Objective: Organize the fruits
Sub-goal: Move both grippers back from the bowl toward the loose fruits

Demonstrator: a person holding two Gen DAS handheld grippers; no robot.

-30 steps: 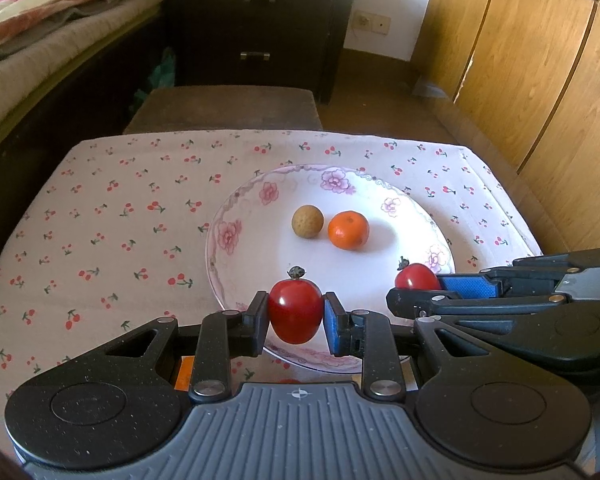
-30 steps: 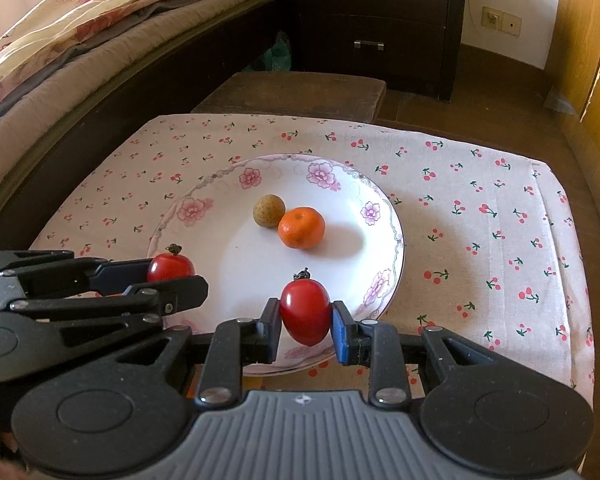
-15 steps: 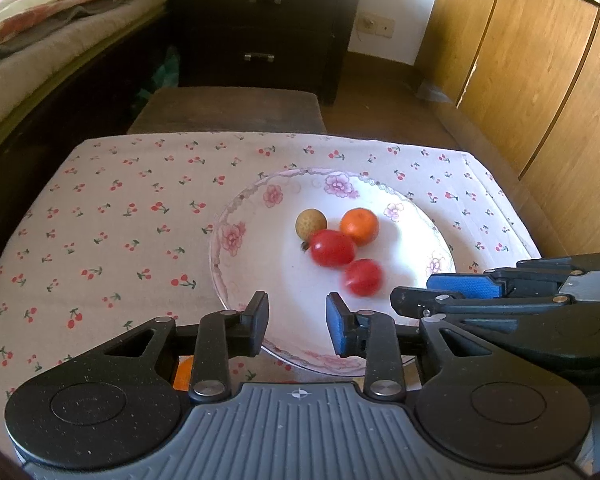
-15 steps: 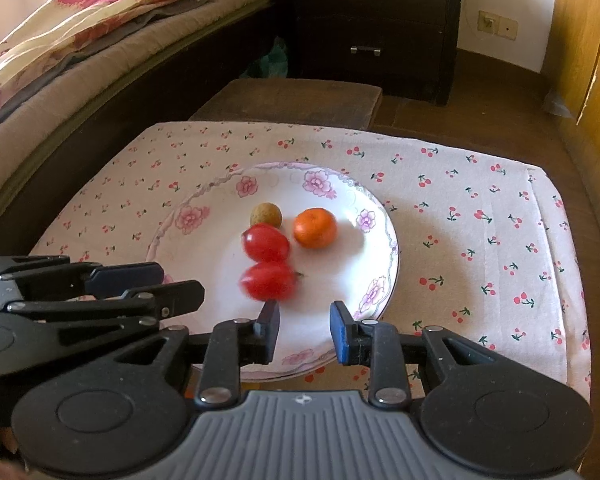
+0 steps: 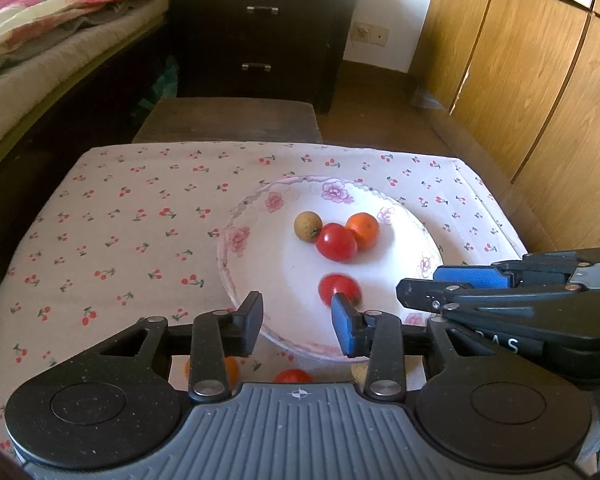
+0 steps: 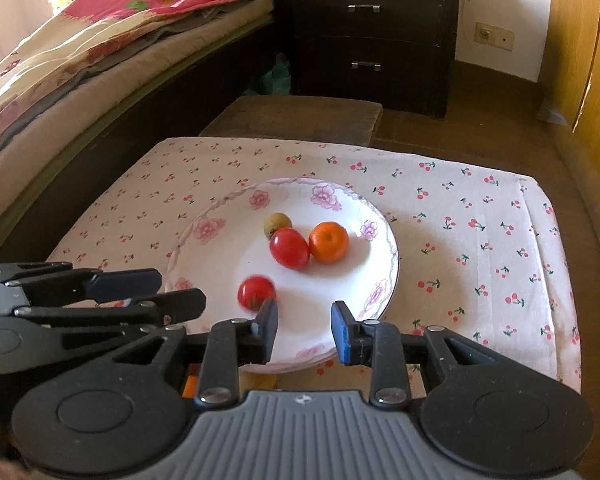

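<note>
Both red tomatoes have left the claws since a second ago, when each gripper pinched one above the near rim of the plate; now they lie on it, and the nearer one looks blurred, so it is probably rolling. Left gripper point(image 5: 296, 322) stands spread with nothing between its fingers, hovering over the near edge of the white floral-rimmed ceramic plate point(image 5: 236, 264), and the right gripper point(image 6: 305, 330) is likewise spread and empty, just beside it. Directly ahead of the left fingers sits the small blurred red tomato point(image 5: 339, 288), alone near the plate's front. Farther in, the larger red tomato point(image 5: 336, 242) touches both the round orange tangerine point(image 5: 364, 230) and the small tan, rough-skinned round fruit point(image 5: 308, 226), the three forming a tight cluster around the plate's middle. The plate rests on a white cloth printed with red cherries point(image 5: 120, 220) that covers the table. Under the left gripper, off the plate at the near edge, parts of another orange fruit point(image 5: 232, 370) and another red fruit point(image 5: 292, 376) peep out. By my judgement the task is well along: four fruits are gathered on the plate, while at least those two hidden pieces remain to be collected.
</note>
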